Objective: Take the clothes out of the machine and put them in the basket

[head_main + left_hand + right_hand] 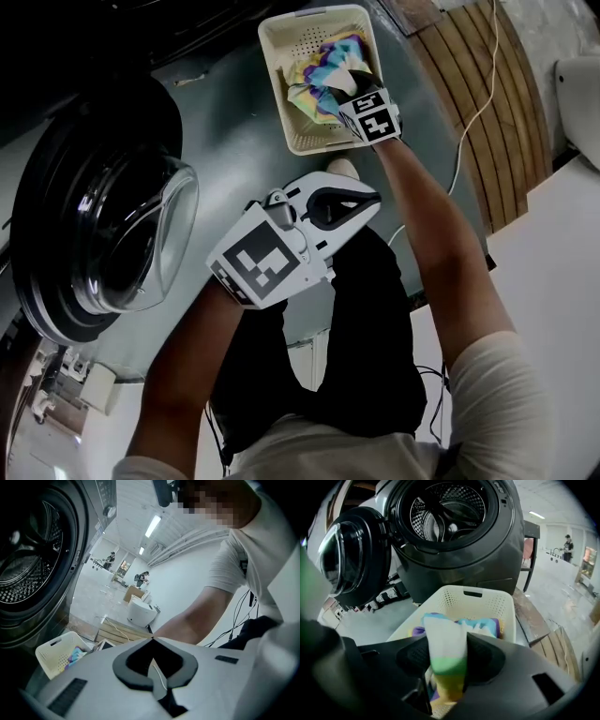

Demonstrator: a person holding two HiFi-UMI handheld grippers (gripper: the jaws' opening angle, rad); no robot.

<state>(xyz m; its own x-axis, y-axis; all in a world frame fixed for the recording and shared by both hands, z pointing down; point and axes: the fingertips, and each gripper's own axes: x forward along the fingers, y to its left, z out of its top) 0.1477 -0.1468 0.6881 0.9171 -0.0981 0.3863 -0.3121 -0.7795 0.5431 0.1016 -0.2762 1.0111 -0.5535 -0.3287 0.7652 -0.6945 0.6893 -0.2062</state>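
Observation:
A cream plastic basket (pixel 273 58) stands on the floor beside the open washing machine door (pixel 122 234). A multicoloured cloth (pixel 319 75) lies in it. My right gripper (pixel 345 86), black, reaches down into the basket. In the right gripper view a strip of that cloth (pixel 445 656) hangs blurred between its parted jaws (pixel 446 639), above the basket (pixel 487 597). The drum (pixel 445 513) behind looks bare. My left gripper (pixel 373 199), white, hovers nearer me, its tips (pixel 152 639) shut with nothing in them.
A wooden pallet (pixel 478 103) with a white cable (pixel 472 117) across it lies right of the basket. A white round appliance (pixel 140 613) stands beyond the pallet. The person's dark trousers (pixel 370 319) fill the space below the grippers.

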